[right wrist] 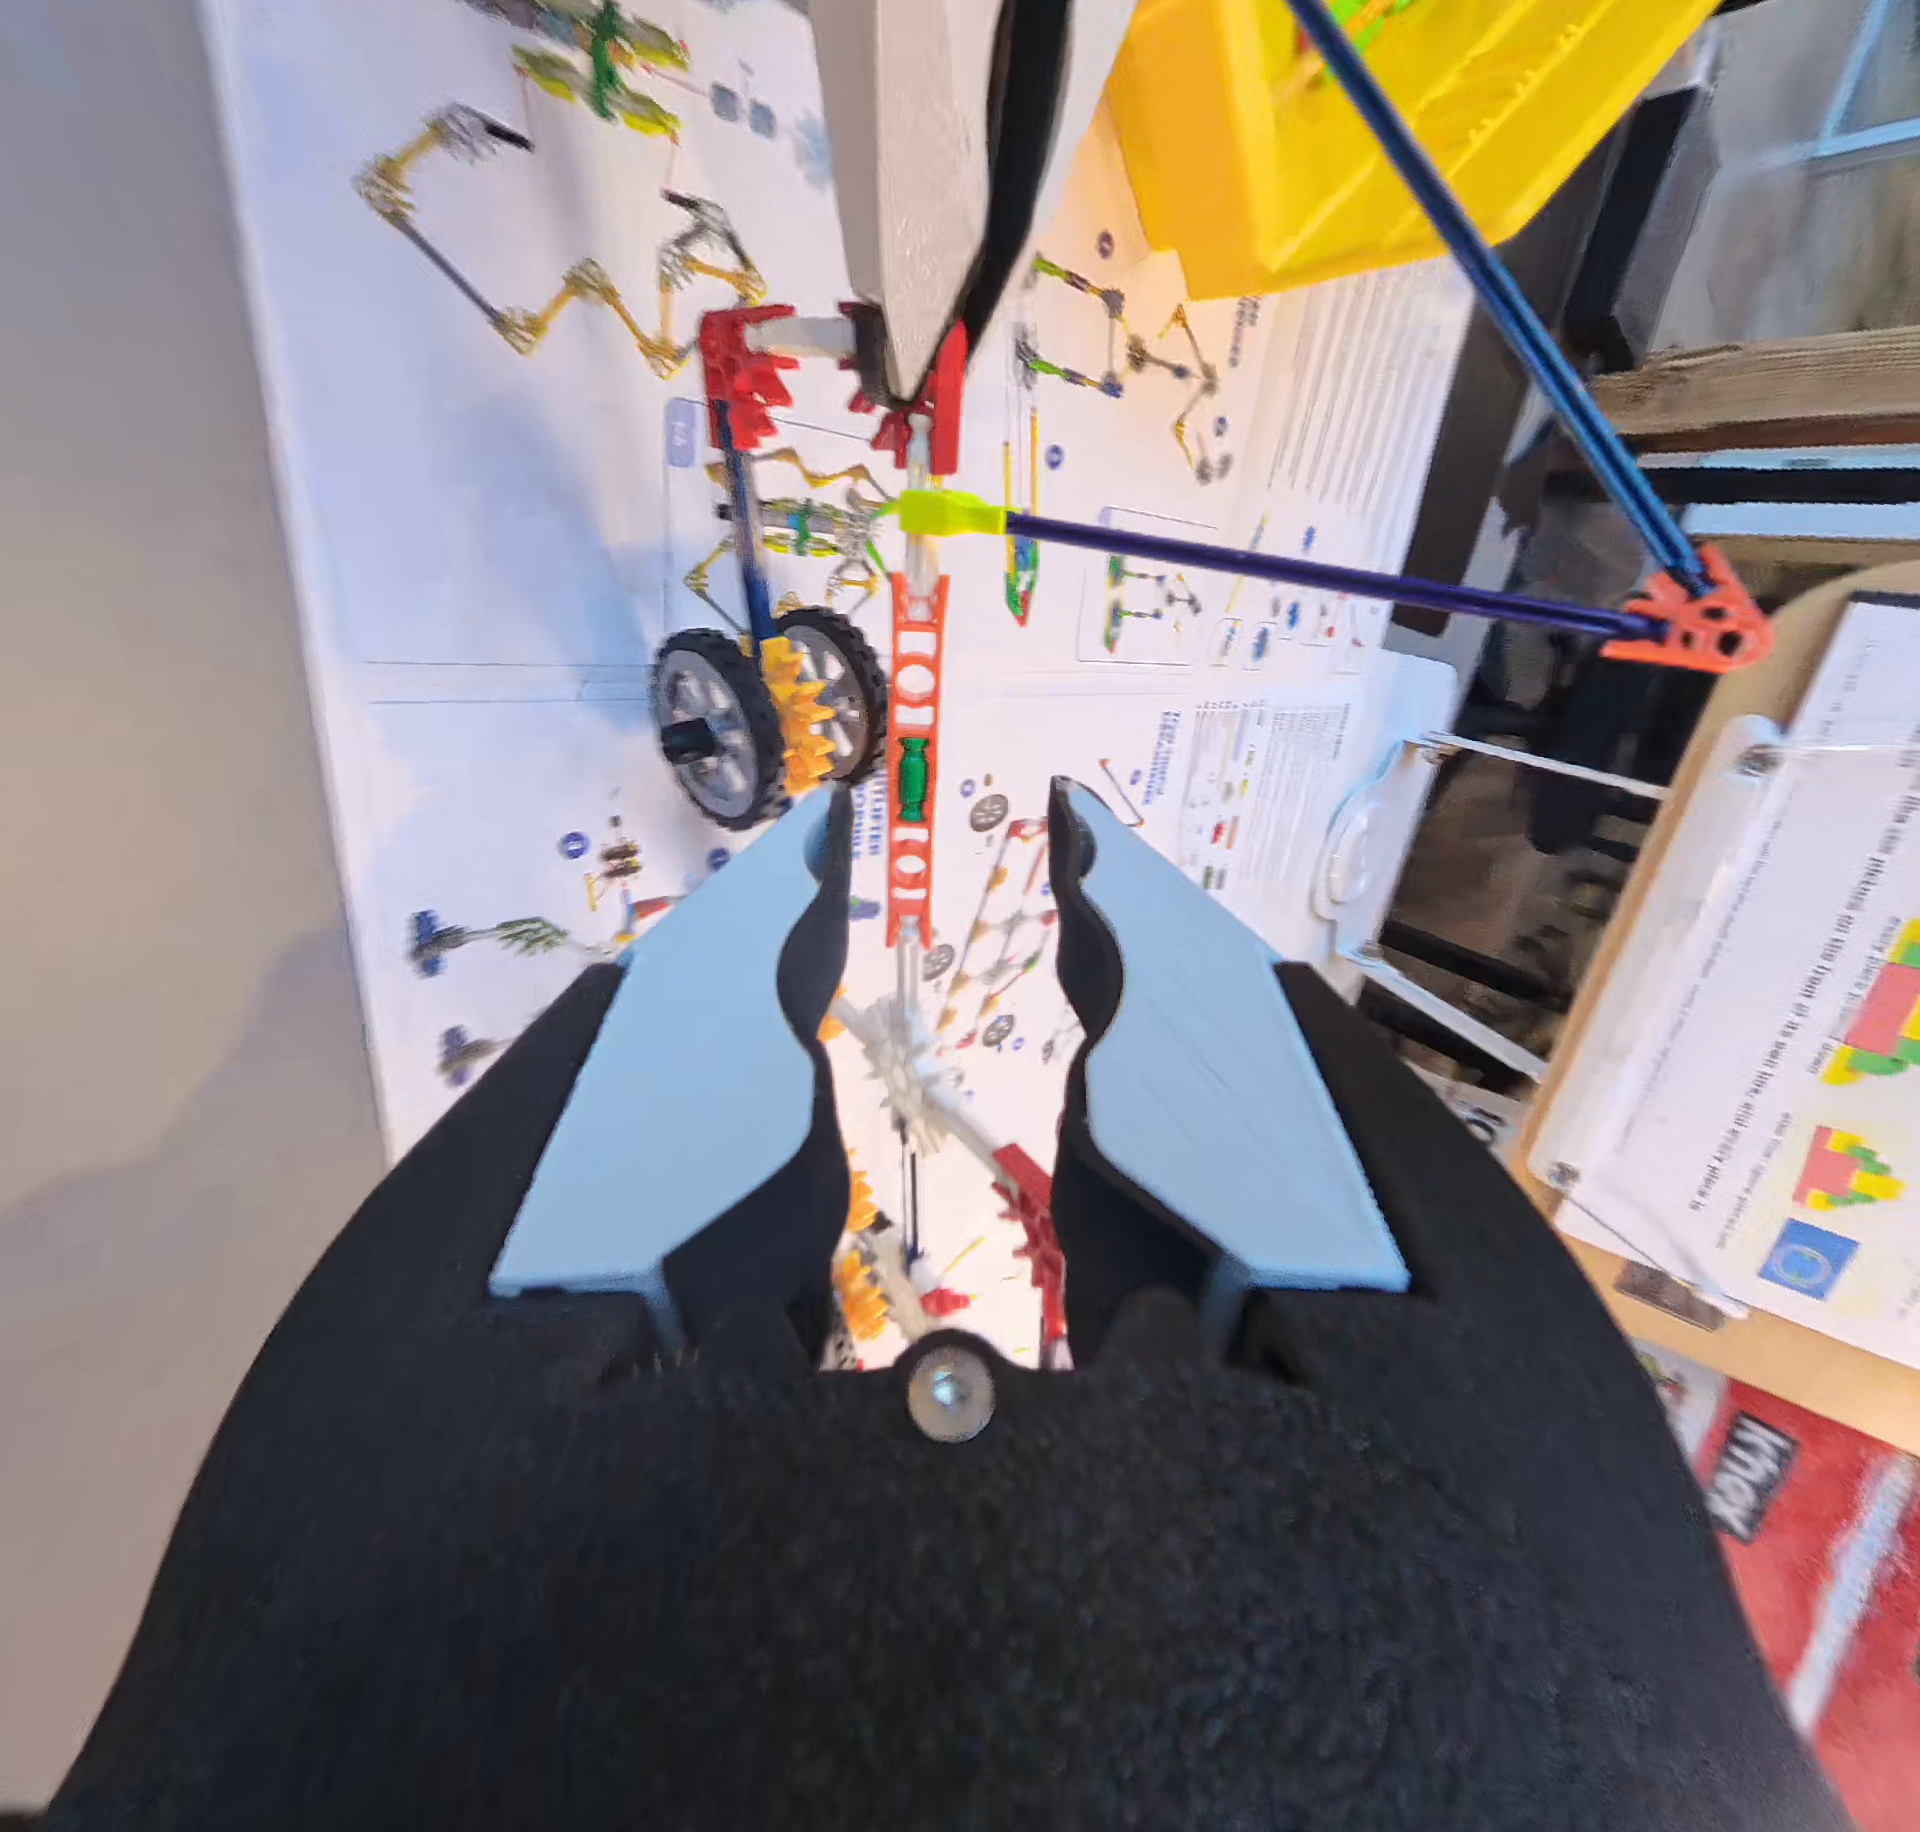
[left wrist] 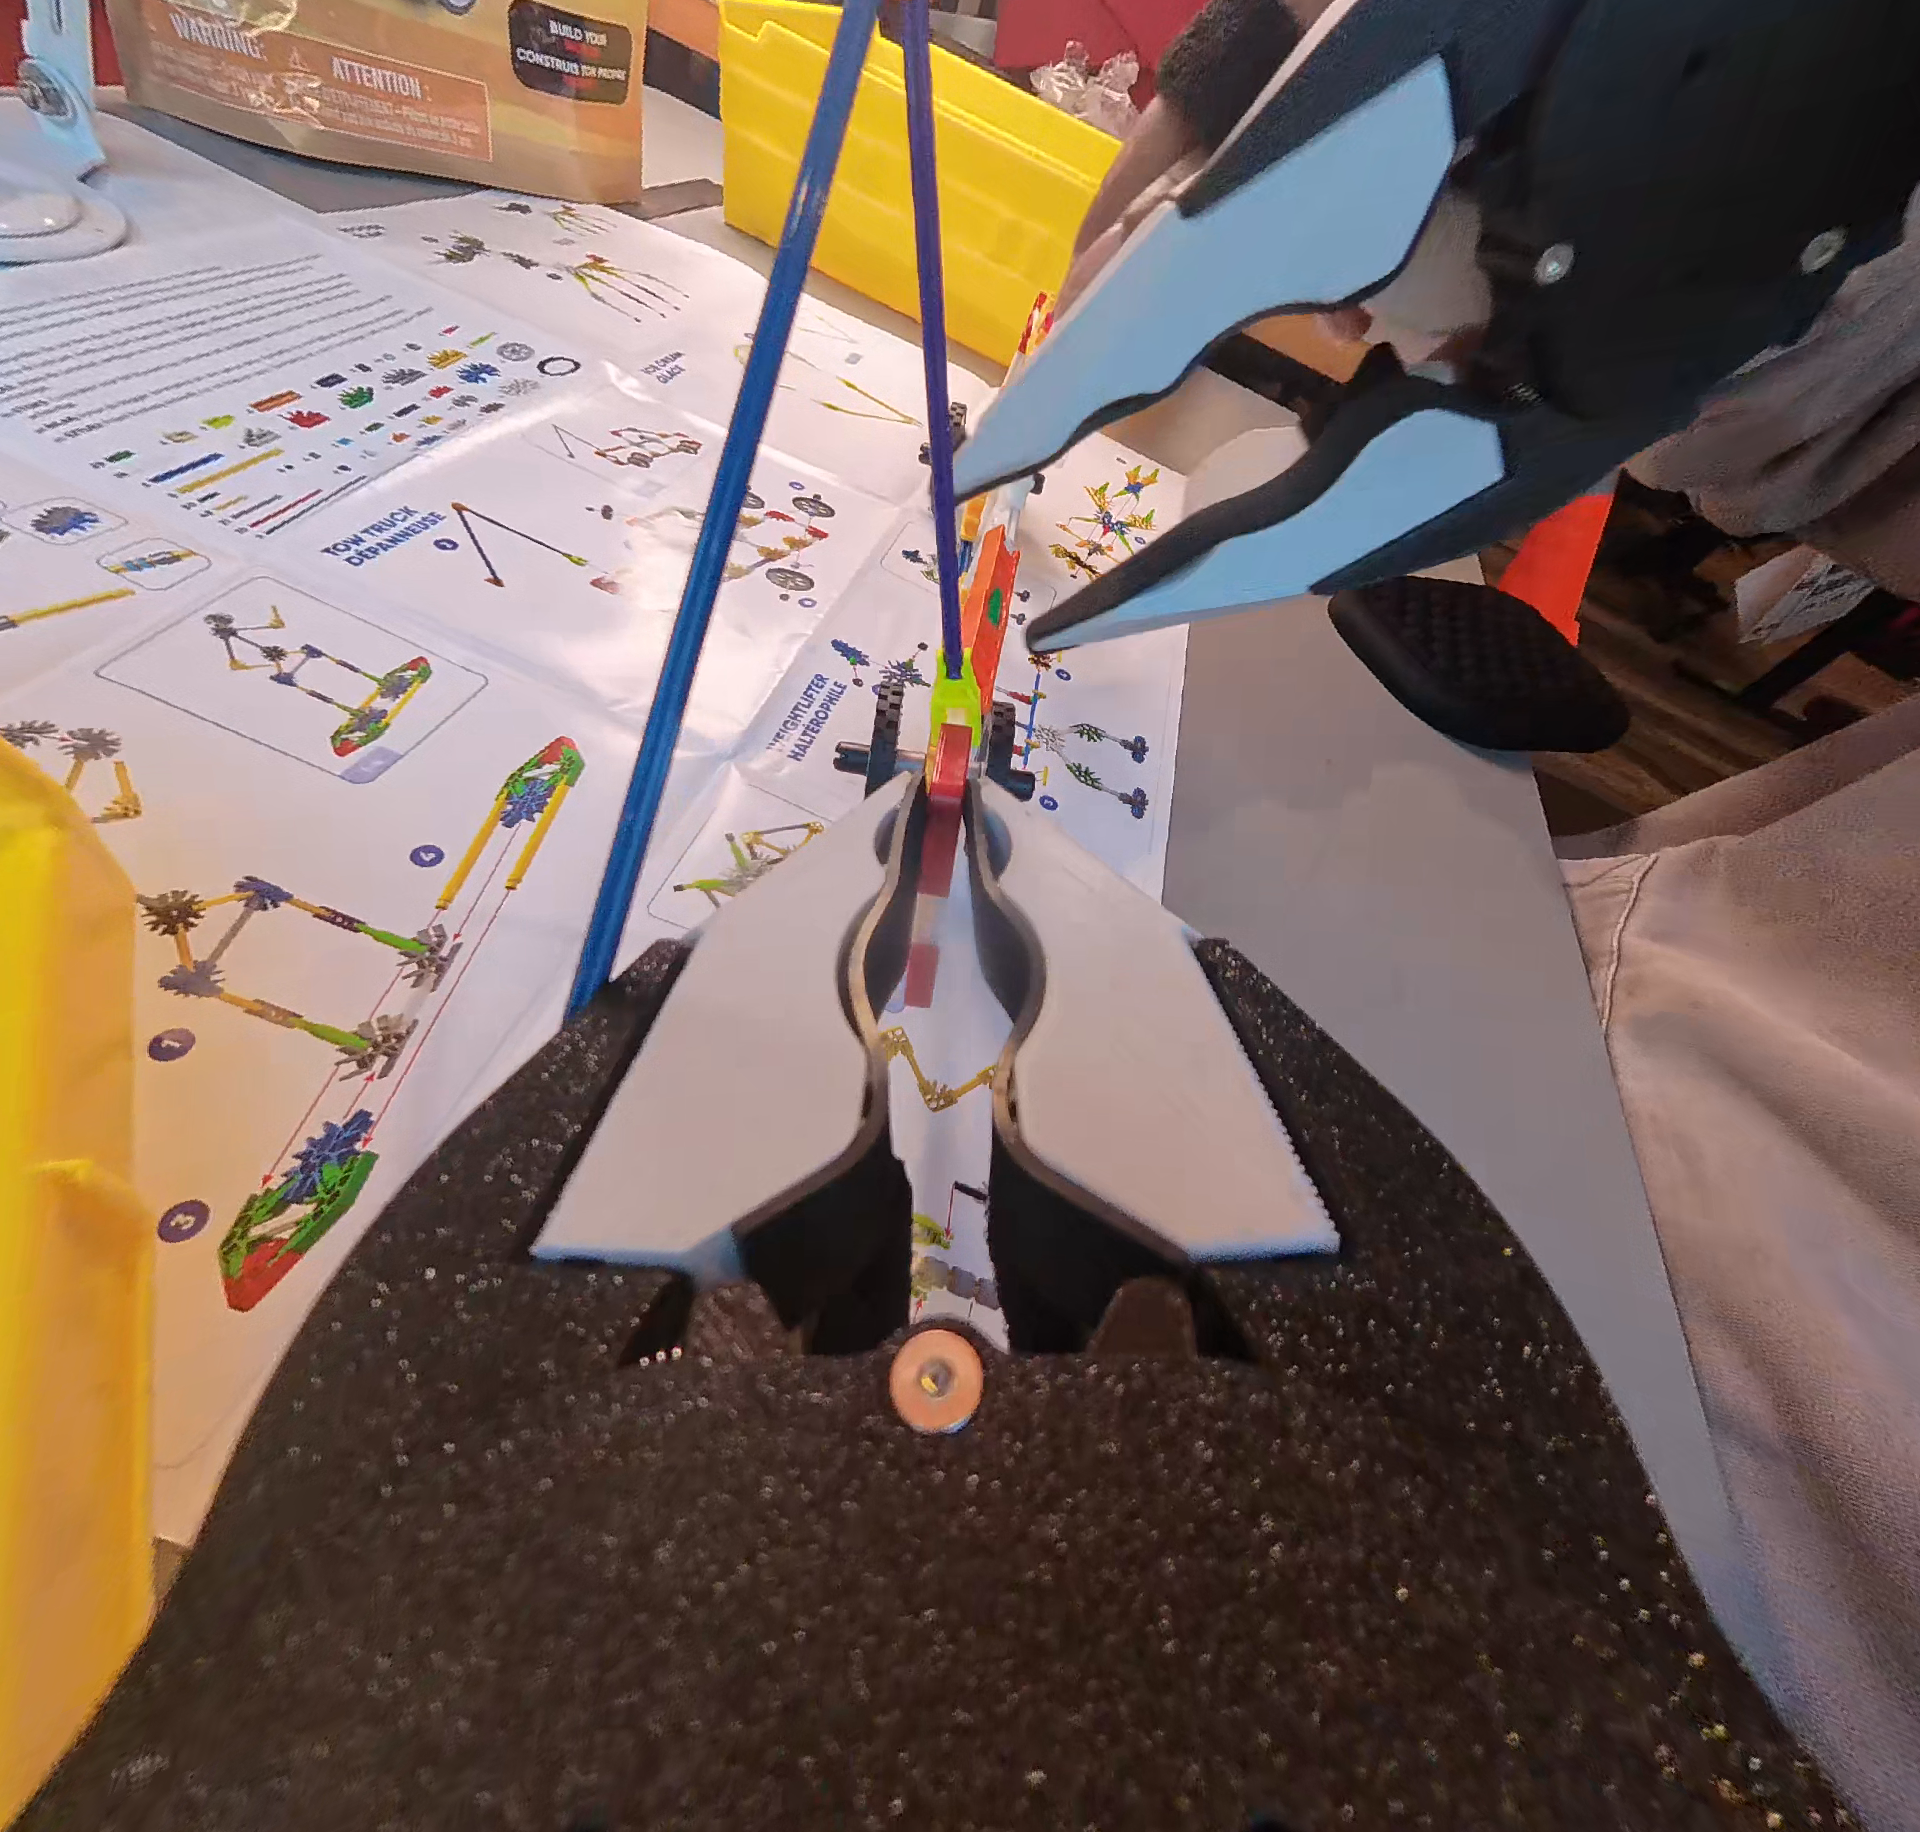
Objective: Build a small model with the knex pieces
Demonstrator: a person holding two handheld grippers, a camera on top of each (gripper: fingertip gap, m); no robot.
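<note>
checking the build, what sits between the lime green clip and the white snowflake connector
A long orange ladder-shaped plastic piece with a small green spacer at its middle, seen in the right wrist view, running between the right tool's open fingers.

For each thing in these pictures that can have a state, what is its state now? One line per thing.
left hand-held gripper: shut on the red connector.
right hand-held gripper: open, one finger on each side of the orange ladder piece, gripping nothing.
red connector: clamped, at one end of the toy frame.
orange ladder piece: joined in line with the frame.
blue rods: both plugged into the orange corner connector.
yellow bin: open, holding pieces.
instruction sheet: unfolded flat.
</note>
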